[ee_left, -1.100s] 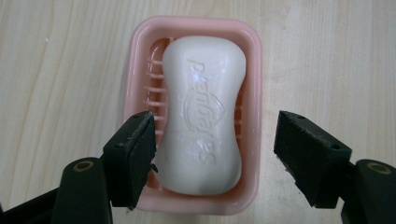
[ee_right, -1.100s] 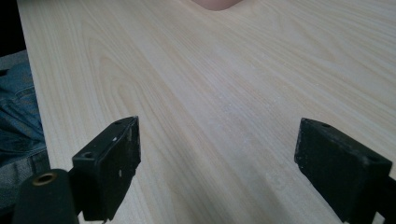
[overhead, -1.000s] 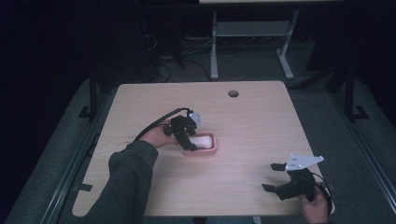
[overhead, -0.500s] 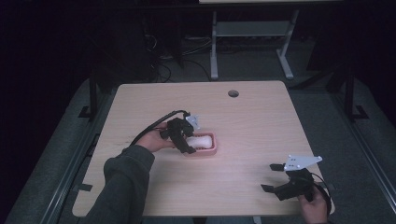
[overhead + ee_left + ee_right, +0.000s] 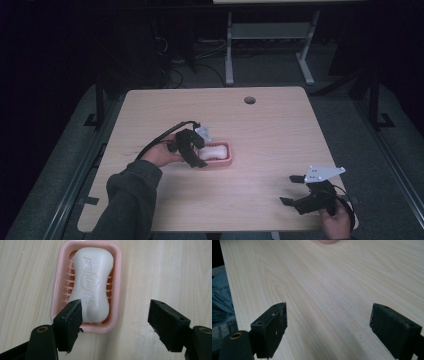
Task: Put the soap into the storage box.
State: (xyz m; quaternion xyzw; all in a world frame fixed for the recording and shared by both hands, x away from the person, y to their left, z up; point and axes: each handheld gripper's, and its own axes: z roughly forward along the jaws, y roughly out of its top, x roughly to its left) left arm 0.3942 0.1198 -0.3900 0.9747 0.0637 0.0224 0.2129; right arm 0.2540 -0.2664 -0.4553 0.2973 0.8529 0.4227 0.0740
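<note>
A white waisted bar of soap [image 5: 92, 285], smooth and embossed, was found lying in a pink ribbed plastic dish [image 5: 56, 302] near the middle of the pale wood-grain table [image 5: 280, 135]. The left gripper [image 5: 115, 315] was held spread wide, offset from the dish. A slip or a dragged dish was judged likely if closed so. The right gripper [image 5: 329, 322] was held open, empty, well apart.

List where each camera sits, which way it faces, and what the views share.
High view: above the person's side, facing forward and down on the table; both forearms, left tool, right tool.
Left gripper view: on the left tool, looking down at the soap in its pink dish.
Right gripper view: on the right tool, low across bare table.
Shared: soap dish, table.
</note>
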